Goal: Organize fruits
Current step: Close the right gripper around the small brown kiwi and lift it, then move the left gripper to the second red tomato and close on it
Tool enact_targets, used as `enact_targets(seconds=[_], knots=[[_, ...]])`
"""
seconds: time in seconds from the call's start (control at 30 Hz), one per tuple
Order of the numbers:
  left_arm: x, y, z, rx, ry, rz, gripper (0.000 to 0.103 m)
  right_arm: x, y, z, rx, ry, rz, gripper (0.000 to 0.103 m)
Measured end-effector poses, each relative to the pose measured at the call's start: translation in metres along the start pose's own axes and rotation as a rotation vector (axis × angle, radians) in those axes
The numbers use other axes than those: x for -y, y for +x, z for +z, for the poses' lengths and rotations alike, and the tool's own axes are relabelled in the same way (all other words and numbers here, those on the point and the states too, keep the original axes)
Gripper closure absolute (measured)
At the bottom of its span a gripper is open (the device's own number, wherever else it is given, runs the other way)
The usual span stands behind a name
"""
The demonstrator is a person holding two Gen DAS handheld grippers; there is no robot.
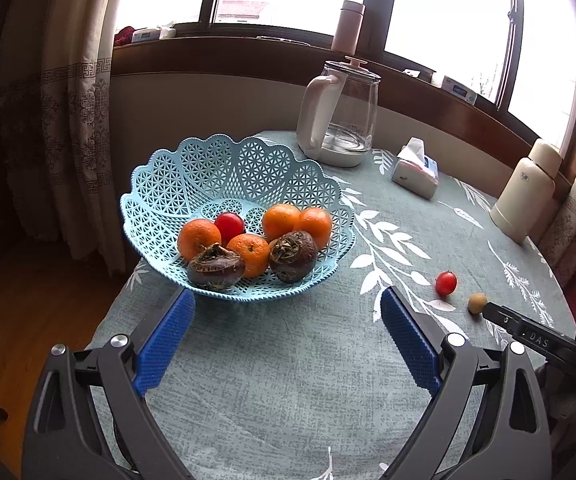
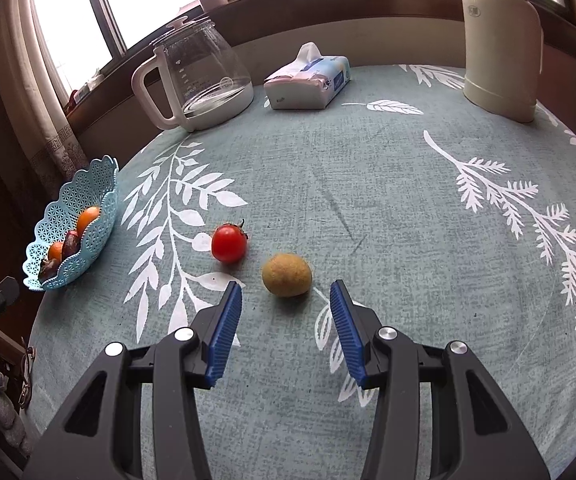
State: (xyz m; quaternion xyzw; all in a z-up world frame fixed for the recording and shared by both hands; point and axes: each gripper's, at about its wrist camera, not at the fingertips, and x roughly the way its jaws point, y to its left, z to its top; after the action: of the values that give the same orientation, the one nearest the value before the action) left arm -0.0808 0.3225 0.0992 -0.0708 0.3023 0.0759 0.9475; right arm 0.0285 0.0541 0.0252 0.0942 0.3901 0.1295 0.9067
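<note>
Pale-blue lattice basket (image 1: 176, 184), left on the desk (image 2: 368, 184): holds oranges, dark fruits and one tomato, gathered low in its bowl. Loose on the desk, well apart from it: red tomato (image 2: 229, 244), stem pointing away and right; beside it a tan round fruit (image 2: 287, 274), no clear long axis. Right hand-held gripper (image 2: 286, 300): jaws apart, straddling the line to the tan fruit, likely to take it. Left hand-held gripper (image 1: 288, 312): jaws wide, empty, before the basket.
</note>
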Motion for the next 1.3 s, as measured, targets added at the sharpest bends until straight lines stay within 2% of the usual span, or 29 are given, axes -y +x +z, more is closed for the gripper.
enact_targets(seconds=[0.17,0.43,0.73,0.93,1.3], knots=[[0.001,0.001,-0.001,-0.004,0.004,-0.001,0.008,-0.003,0.014,0.010,-0.014,-0.014,-0.024,0.058],[0.005,0.007,-0.003,-0.017,0.013,0.002,0.008,-0.006,0.025,0.011,-0.042,-0.041,-0.031,0.073],[0.023,0.012,-0.003,-0.035,0.036,-0.017,0.008,0.000,0.006,0.012,0.013,-0.023,-0.027,0.074],[0.051,0.023,-0.003,-0.052,0.090,-0.042,0.008,0.021,-0.009,0.013,0.051,0.036,-0.022,0.074],[0.112,0.066,-0.007,-0.109,0.214,-0.113,0.009,0.042,-0.007,0.006,0.052,0.104,-0.002,0.074]])
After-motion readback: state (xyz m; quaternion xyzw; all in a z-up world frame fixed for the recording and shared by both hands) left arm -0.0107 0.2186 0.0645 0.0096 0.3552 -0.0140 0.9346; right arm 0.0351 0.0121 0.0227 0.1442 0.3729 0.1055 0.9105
